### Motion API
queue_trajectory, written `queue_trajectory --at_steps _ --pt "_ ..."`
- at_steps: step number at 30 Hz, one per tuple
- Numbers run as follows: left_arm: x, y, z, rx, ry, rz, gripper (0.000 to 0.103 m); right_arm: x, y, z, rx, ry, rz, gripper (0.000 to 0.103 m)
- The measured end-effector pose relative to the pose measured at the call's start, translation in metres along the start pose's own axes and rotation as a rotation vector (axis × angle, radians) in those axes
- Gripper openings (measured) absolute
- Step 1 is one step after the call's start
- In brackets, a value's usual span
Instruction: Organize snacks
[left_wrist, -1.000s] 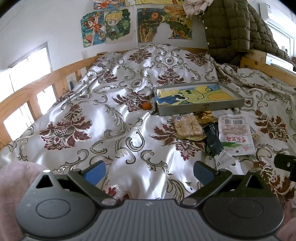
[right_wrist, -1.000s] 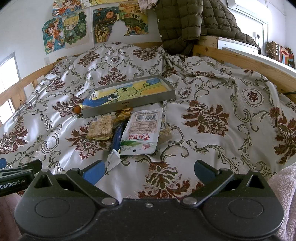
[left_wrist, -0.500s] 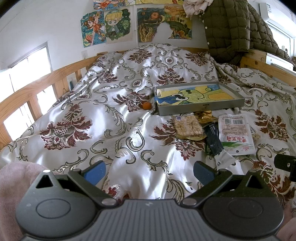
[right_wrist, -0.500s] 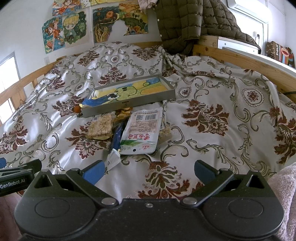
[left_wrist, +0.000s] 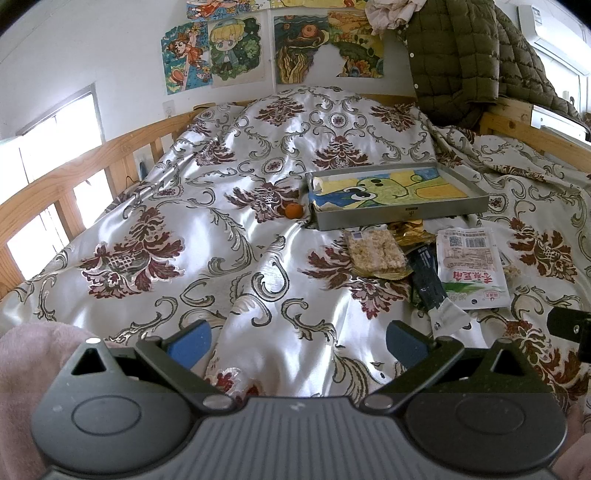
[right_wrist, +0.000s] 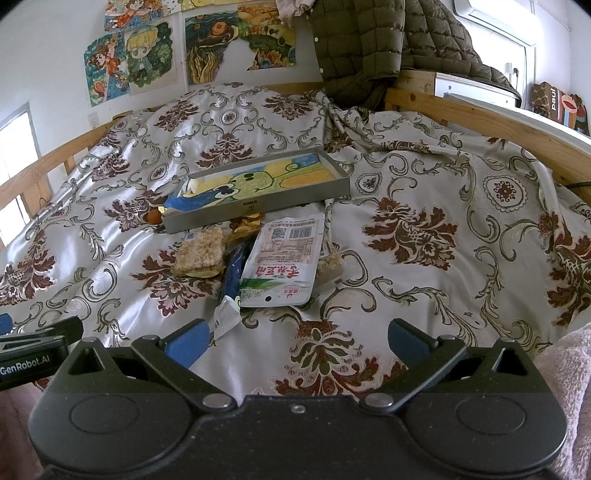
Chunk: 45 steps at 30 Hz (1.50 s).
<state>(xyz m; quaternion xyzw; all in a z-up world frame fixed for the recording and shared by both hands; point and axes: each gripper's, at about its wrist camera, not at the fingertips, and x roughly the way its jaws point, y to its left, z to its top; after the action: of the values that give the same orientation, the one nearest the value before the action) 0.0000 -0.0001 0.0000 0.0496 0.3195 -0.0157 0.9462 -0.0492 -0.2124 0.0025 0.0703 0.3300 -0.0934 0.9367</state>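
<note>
Bedspread (right_wrist: 424, 221) right of snack pile (right_wrist: 258, 258) unobstructed.

Home bedroom, wooden-framed bed (left_wrist: 74, 177), floral bedspread (left_wrist: 229, 258), drawings on wall (left_wrist: 236, 51)

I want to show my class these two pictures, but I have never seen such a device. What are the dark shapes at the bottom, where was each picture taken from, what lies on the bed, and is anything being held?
No robot here: a person holds a two-finger gripper in each hand, each with a wide-angle camera looking along its fingers. One picture comes from the left gripper, the other from the right gripper. The dark shapes are the grippers' bodies; the blue pads are their fingertips.

Both are open and hold nothing, and hover near the bed's foot.

On the flowered bedspread stands a grey tray lined with a cartoon drawing. In front of it lie the snacks: a rice cracker pack, a white pouch, a dark packet between them, and a gold wrapper at the tray's edge. A small orange fruit sits left of the tray.
</note>
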Motion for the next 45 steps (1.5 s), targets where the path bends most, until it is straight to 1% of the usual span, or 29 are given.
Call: queue_trajectory --at_steps 34,39,45 --pt "0.0 0.0 0.0 0.002 0.002 0.0 0.103 0.0 0.0 0.0 -0.001 0.004 -0.001 0.102" --pt "0.003 0.001 -0.001 0.006 0.021 -0.005 0.103 0.001 0.0 0.002 -0.001 0.004 0.001 0.102" --pt "0.015 0.006 0.014 -0.016 0.066 -0.032 0.103 0.007 0.004 0.009 -0.018 0.011 0.011 0.102"
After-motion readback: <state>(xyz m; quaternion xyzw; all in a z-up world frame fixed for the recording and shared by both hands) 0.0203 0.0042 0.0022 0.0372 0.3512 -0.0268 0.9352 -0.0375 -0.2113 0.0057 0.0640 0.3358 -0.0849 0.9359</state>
